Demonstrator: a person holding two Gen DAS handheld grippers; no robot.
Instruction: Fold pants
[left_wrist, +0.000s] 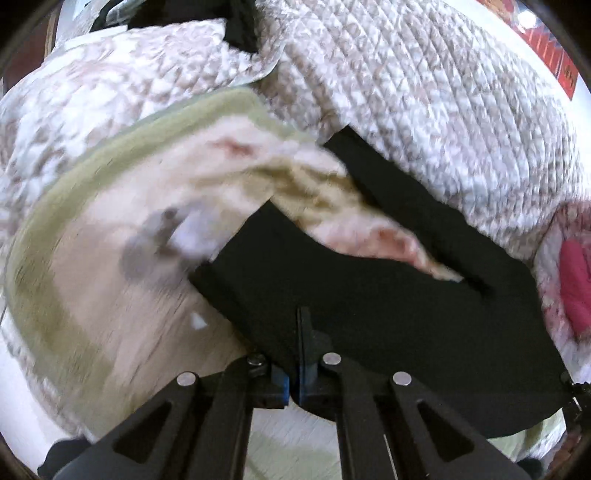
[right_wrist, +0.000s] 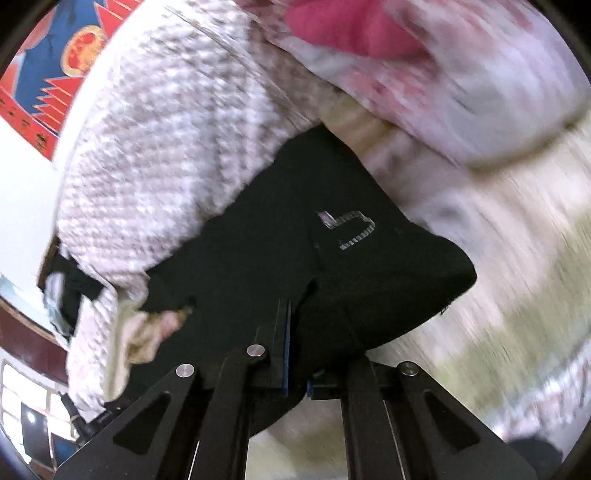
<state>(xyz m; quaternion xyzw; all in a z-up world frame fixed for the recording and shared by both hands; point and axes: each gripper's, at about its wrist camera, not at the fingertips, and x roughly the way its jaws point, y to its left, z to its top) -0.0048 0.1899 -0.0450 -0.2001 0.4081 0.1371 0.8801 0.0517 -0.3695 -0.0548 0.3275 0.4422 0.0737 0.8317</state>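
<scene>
Bed surface: cream blanket (left_wrist: 92, 280) with a green border, blurred in both views. A quilted cover (left_wrist: 424, 110), white with a brownish pattern, is bunched along the blanket's far edge, and a floral pillow (left_wrist: 569, 280) with a pink patch sits at the right edge. Room behind: white wall with a red-and-blue hanging (right_wrist: 55, 74), dark wood trim and a window low in the right wrist view's left corner.

Bare blanket shows along the near edge and out to the left side; the far side is crowded by the quilted cover, which overlaps the black pants (left_wrist: 369, 295).

The pants lie across the middle of the blanket, running under the quilted cover, with a small white logo (right_wrist: 347, 229) on top. A loose cream cloth fold (left_wrist: 332, 199) drapes over them.

Left gripper (left_wrist: 301, 354) is pinched tight on the near edge of the pants. Right gripper (right_wrist: 295, 354) is likewise clamped narrow on the pants' edge, fabric bulging around its fingers.
</scene>
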